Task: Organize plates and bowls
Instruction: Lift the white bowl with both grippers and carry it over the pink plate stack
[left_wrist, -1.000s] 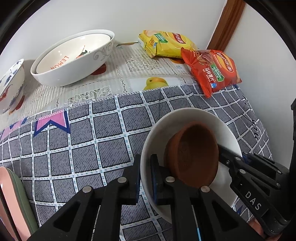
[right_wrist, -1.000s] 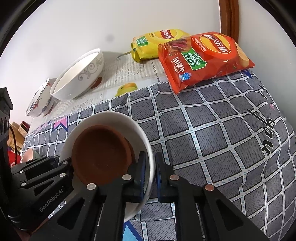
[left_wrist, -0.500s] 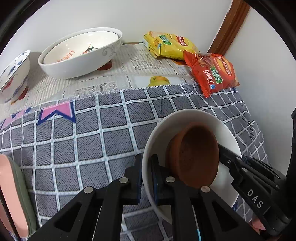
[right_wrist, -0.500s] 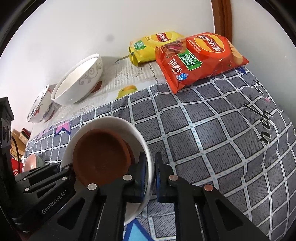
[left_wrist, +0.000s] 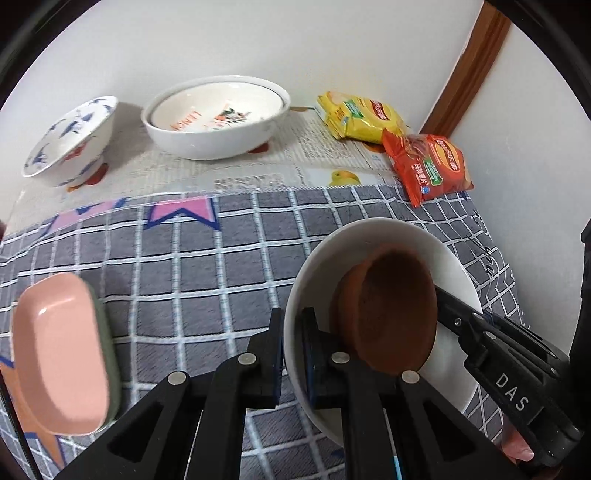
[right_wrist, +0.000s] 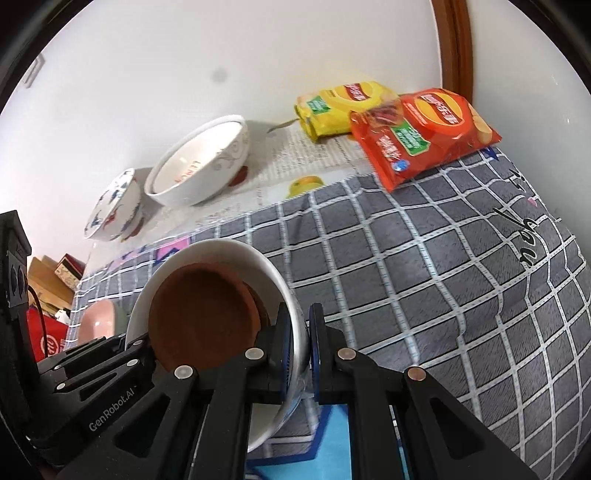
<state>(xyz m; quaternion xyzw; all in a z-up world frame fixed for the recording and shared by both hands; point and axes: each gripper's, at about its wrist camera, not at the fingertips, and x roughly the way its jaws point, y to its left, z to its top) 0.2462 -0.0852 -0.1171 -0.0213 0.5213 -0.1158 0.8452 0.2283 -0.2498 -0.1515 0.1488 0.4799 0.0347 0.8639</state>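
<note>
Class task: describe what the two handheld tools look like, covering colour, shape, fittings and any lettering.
Both are matte black. The left tool has two angular fingers with blue-edged pads and silver round rivets; the right tool matches it. Seen from the opposite camera, one body reads "DAS", the other "GenRobot.AI". No sleeves are visible.

two handheld grippers in matte black plastic, each built from angular, open-framed finger links joined by round silver pivot pins. the left gripper (left_wrist: 293, 343) carries thin blue pads on the inner faces of its fingers and, seen from the right wrist camera, white "genrobot.ai" lettering on its side. the right gripper (right_wrist: 308, 345) has the same blue-lined pads; from the left wrist camera its body shows white "das" lettering and small dark screws.
</note>
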